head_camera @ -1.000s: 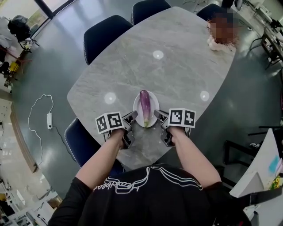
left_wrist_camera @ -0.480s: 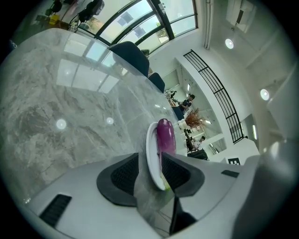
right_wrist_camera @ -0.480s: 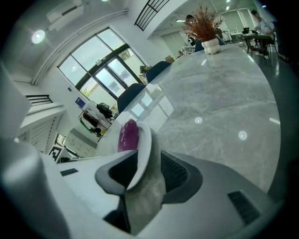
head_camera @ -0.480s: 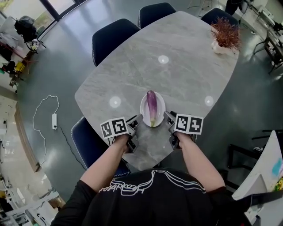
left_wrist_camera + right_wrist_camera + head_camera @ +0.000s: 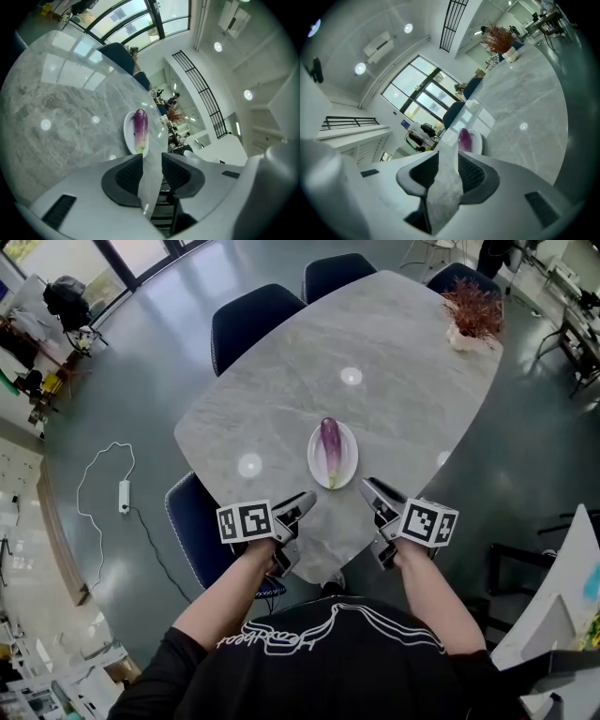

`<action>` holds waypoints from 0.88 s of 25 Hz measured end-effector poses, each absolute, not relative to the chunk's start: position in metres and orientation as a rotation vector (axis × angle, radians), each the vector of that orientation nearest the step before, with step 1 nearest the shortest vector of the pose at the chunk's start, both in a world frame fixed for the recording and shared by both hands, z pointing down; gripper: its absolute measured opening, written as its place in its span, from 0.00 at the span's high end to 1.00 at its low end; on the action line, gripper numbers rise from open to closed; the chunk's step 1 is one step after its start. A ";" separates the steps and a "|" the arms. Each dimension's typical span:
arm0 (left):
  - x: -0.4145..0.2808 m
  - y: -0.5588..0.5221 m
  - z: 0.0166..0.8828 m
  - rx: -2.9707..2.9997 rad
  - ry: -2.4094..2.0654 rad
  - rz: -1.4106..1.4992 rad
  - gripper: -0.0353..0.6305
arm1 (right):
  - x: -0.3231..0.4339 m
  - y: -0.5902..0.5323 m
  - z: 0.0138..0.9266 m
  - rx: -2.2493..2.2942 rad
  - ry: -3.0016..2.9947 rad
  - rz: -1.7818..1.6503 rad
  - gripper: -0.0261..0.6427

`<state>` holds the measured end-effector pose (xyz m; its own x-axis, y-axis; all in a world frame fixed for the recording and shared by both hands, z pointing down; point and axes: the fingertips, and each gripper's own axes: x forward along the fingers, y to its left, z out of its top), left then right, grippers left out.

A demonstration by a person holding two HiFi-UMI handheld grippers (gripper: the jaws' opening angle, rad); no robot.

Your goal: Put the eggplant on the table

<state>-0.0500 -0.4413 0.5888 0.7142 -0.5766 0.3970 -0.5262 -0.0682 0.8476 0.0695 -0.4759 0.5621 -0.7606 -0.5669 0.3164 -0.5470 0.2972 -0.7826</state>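
Note:
A purple eggplant (image 5: 330, 448) lies lengthwise on a white oval plate (image 5: 347, 468) that rests on the grey marble table (image 5: 394, 362) near its front edge. My left gripper (image 5: 302, 505) hangs off the plate's near left, and my right gripper (image 5: 373, 491) off its near right; both are apart from the plate. The jaws of both have just been opening, and nothing is between them. In the left gripper view, the left gripper (image 5: 152, 161) is open toward the eggplant (image 5: 139, 127). In the right gripper view, the right gripper (image 5: 447, 159) is open, with the eggplant (image 5: 464, 139) beyond it.
Dark blue chairs (image 5: 258, 320) stand at the table's far side, and one (image 5: 192, 521) is tucked in at the near left. A potted reddish plant (image 5: 473, 310) sits at the far right corner. A power strip (image 5: 124, 495) and its cable lie on the floor to the left.
Both grippers were at the plate's near rim; they have drawn back toward the person and risen, jaws wider. The plate with the eggplant stays on the table.

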 end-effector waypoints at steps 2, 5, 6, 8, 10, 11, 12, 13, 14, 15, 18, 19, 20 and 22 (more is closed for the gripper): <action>-0.045 -0.422 0.570 1.767 -0.844 -0.076 0.75 | 0.067 -0.454 0.543 -0.995 2.520 -1.451 0.76; -0.039 -0.383 0.539 1.888 -0.752 -0.100 0.75 | 0.059 -0.415 0.521 -0.912 2.562 -1.381 0.83; -0.039 -0.368 0.529 1.934 -0.729 -0.101 0.80 | 0.055 -0.399 0.515 -0.883 2.579 -1.363 0.89; -0.037 -0.340 0.509 2.013 -0.688 -0.117 0.94 | 0.048 -0.367 0.503 -0.827 2.616 -1.329 0.94; -0.035 -0.311 0.486 2.087 -0.645 -0.153 0.94 | 0.044 -0.336 0.490 -0.795 2.648 -1.279 0.94; -0.035 -0.295 0.475 2.130 -0.632 -0.165 0.94 | 0.042 -0.320 0.485 -0.785 2.660 -1.249 0.95; -0.036 -0.279 0.464 2.177 -0.620 -0.166 0.94 | 0.040 -0.304 0.479 -0.774 2.666 -1.221 0.95; -0.036 -0.261 0.455 2.224 -0.610 -0.158 0.94 | 0.038 -0.288 0.474 -0.764 2.666 -1.199 0.95; -0.036 -0.244 0.447 2.269 -0.602 -0.143 0.94 | 0.037 -0.272 0.469 -0.752 2.661 -1.182 0.95; -0.036 -0.227 0.440 2.309 -0.595 -0.124 0.94 | 0.036 -0.257 0.463 -0.741 2.657 -1.167 0.95; -0.041 -0.181 0.421 2.396 -0.571 -0.098 0.94 | 0.027 -0.213 0.443 -0.701 2.663 -1.107 0.95; -0.045 -0.167 0.415 2.415 -0.563 -0.103 0.94 | 0.021 -0.198 0.436 -0.682 2.668 -1.087 0.95; -0.049 -0.152 0.409 2.433 -0.556 -0.108 0.94 | 0.015 -0.183 0.430 -0.664 2.674 -1.068 0.95; -0.057 -0.123 0.400 2.469 -0.545 -0.109 0.94 | 0.004 -0.151 0.421 -0.638 2.693 -1.024 0.95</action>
<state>-0.0568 -0.1225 0.3999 0.9122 -0.4070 0.0470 -0.3575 -0.7346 0.5767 0.0045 -0.1508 0.4207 -0.8892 -0.4568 -0.0245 -0.3252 0.6688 -0.6685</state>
